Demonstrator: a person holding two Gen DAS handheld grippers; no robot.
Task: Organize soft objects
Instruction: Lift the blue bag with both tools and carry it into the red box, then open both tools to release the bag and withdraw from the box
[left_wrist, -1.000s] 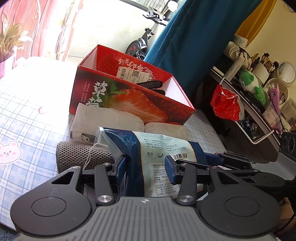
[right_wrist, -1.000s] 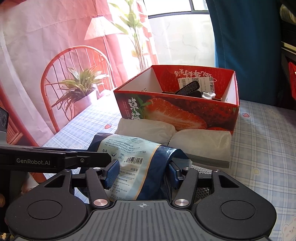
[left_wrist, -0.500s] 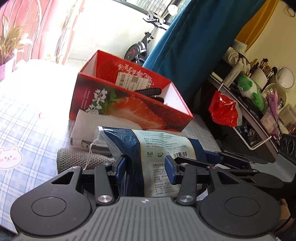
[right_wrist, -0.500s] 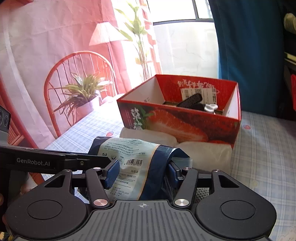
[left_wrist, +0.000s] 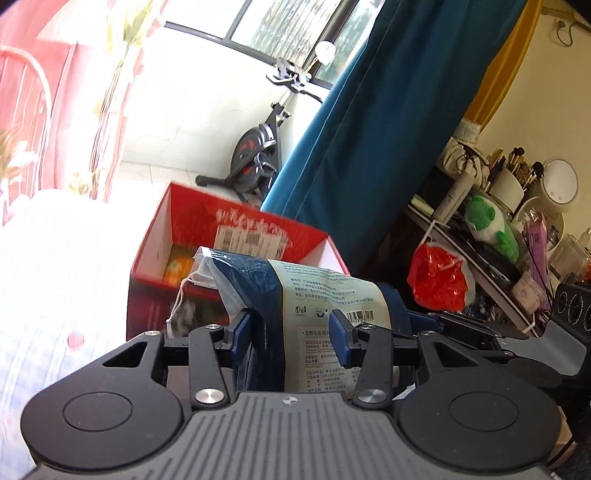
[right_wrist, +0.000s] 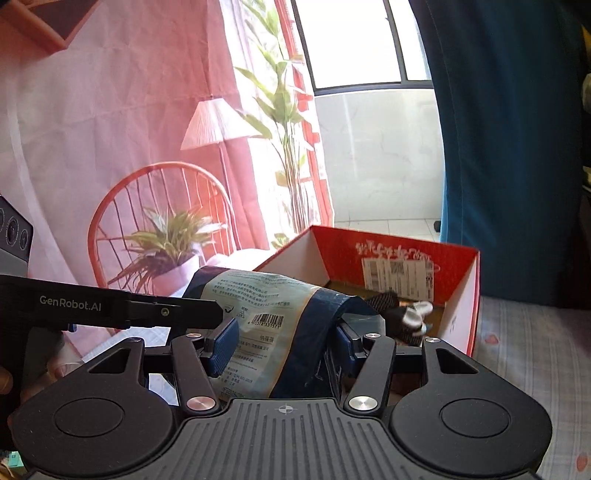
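Blue-and-white soft pack (left_wrist: 314, 295) held mid-frame, lifted, w/ red strawberry box (left_wrist: 236, 236) just behind it. Left gripper (left_wrist: 290, 330) clamped on one end, right gripper (right_wrist: 282, 341) clamped on the other end. Box open-topped; dark mesh item (right_wrist: 388, 301) inside, center-right of right view.

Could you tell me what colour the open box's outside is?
Red box, clearest in the right wrist view.

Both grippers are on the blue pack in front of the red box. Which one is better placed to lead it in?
Probably the right gripper: the red box lies open just ahead of it. The left gripper sees the box past the blue pack, which it also grips.
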